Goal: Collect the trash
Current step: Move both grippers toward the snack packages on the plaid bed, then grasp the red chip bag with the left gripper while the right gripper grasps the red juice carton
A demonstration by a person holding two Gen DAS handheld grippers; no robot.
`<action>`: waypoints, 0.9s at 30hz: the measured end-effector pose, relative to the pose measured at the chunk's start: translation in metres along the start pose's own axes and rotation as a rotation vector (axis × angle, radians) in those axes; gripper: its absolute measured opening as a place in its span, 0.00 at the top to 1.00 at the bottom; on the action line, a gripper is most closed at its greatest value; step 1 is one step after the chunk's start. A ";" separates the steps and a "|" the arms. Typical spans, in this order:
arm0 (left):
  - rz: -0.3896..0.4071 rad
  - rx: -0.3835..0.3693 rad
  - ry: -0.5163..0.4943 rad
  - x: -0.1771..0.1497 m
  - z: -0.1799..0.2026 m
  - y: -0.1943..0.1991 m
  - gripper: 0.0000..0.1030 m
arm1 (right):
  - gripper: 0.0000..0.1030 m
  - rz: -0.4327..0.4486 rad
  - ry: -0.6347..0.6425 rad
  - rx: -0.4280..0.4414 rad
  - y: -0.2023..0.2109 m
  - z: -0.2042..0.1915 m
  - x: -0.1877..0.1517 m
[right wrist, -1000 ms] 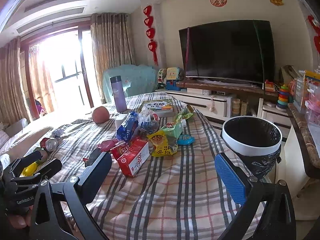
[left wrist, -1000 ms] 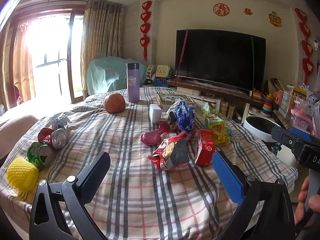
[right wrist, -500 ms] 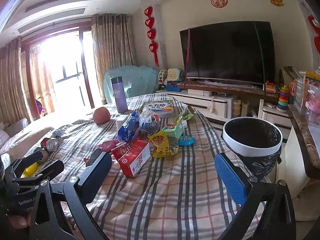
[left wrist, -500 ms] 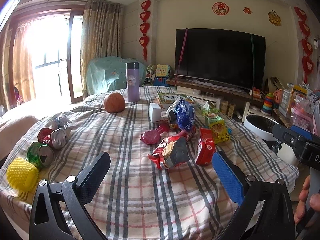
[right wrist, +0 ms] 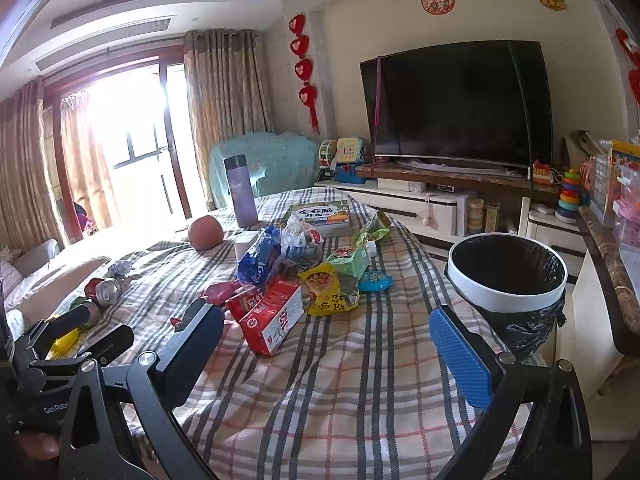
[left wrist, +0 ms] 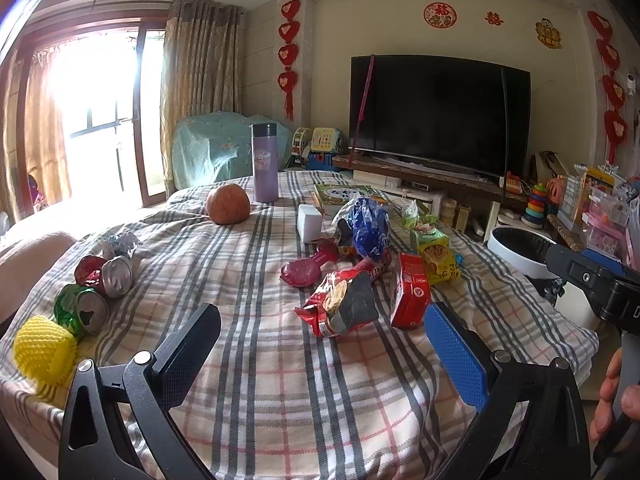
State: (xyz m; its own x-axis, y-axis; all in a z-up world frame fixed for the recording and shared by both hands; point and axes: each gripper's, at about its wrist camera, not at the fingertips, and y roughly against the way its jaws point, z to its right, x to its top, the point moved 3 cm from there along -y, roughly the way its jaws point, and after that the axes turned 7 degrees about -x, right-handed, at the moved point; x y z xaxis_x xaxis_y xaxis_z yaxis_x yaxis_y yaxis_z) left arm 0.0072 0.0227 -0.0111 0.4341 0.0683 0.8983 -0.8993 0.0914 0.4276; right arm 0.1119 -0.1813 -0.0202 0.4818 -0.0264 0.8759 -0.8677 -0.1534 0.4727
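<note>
Trash lies scattered over the checked tablecloth (left wrist: 280, 380): a red box (right wrist: 272, 320), a crumpled red snack bag (left wrist: 340, 304), a yellow snack bag (right wrist: 326, 290), a blue wrapper (left wrist: 368, 232), and two crushed cans (left wrist: 96, 284) toward the left edge. The lined bin (right wrist: 506, 276) stands just beside the table on the right. Both the left gripper (left wrist: 320, 356) and the right gripper (right wrist: 324, 356) hang above the cloth with jaws wide apart, holding nothing. The wrappers look light, soft and crinkly, likely to slip, so pinching a bunched fold seems best; the box looks stiff enough to grip across its narrow sides.
</note>
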 end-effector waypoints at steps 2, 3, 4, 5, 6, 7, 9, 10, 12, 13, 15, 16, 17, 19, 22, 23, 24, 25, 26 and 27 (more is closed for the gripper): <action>-0.001 0.001 0.000 0.000 0.005 0.000 0.01 | 0.00 -0.002 -0.001 0.002 0.000 0.000 0.000; -0.002 0.001 0.000 -0.001 0.004 0.000 0.01 | 0.00 -0.004 -0.001 0.002 0.000 0.000 0.000; -0.003 0.000 0.000 -0.001 0.003 0.000 0.01 | 0.00 -0.004 -0.001 0.002 0.000 0.000 -0.001; -0.002 0.001 -0.001 -0.001 0.005 -0.001 0.01 | 0.00 -0.005 -0.001 0.002 0.000 0.000 -0.001; -0.003 0.001 -0.001 -0.001 0.004 -0.001 0.01 | 0.00 -0.006 0.000 0.002 0.000 -0.001 -0.001; -0.004 0.001 -0.002 -0.002 0.003 -0.001 0.01 | 0.00 -0.005 -0.001 0.002 0.000 0.000 -0.001; -0.006 0.000 -0.001 -0.002 0.001 -0.001 0.01 | 0.00 -0.007 -0.001 0.003 -0.001 0.000 -0.002; -0.007 0.000 -0.002 -0.002 0.001 -0.002 0.01 | 0.00 -0.009 -0.001 0.004 -0.001 -0.001 -0.002; -0.012 0.001 0.001 -0.002 0.002 -0.005 0.01 | 0.00 -0.015 0.000 0.008 -0.003 -0.003 -0.004; -0.018 -0.001 0.005 -0.002 0.000 -0.006 0.01 | 0.00 -0.019 -0.001 0.012 -0.004 -0.003 -0.004; -0.030 0.001 0.008 -0.003 -0.004 -0.010 0.01 | 0.00 -0.030 -0.002 0.036 -0.007 -0.006 -0.006; -0.034 0.004 0.007 -0.003 -0.006 -0.012 0.01 | 0.00 -0.038 -0.005 0.052 -0.009 -0.008 -0.006; -0.041 0.008 0.004 -0.003 -0.002 -0.015 0.01 | 0.00 -0.044 -0.007 0.061 -0.010 -0.008 -0.006; -0.057 0.005 0.001 -0.003 -0.004 -0.020 0.01 | 0.00 -0.056 0.001 0.065 -0.014 -0.013 -0.008; -0.087 -0.007 -0.006 -0.003 -0.007 -0.029 0.01 | 0.00 -0.072 0.005 0.073 -0.019 -0.017 -0.010; -0.096 -0.011 -0.008 -0.002 -0.008 -0.032 0.01 | 0.00 -0.081 0.005 0.077 -0.021 -0.017 -0.010; -0.102 -0.015 -0.011 -0.002 -0.009 -0.035 0.01 | 0.00 -0.092 0.004 0.080 -0.024 -0.018 -0.011; -0.107 -0.014 -0.014 0.003 -0.004 -0.038 0.01 | 0.00 -0.102 0.002 0.081 -0.028 -0.018 -0.012; -0.112 -0.015 -0.015 0.003 -0.006 -0.041 0.01 | 0.00 -0.113 -0.002 0.084 -0.031 -0.018 -0.013; -0.120 -0.016 -0.017 0.003 -0.008 -0.044 0.01 | 0.00 -0.121 -0.005 0.085 -0.033 -0.018 -0.013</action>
State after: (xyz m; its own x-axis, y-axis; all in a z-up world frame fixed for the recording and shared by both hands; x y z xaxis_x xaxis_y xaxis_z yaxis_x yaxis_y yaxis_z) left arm 0.0488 0.0265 -0.0276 0.5374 0.0391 0.8424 -0.8399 0.1139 0.5306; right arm 0.1318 -0.1585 -0.0458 0.5829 -0.0076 0.8125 -0.7900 -0.2393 0.5645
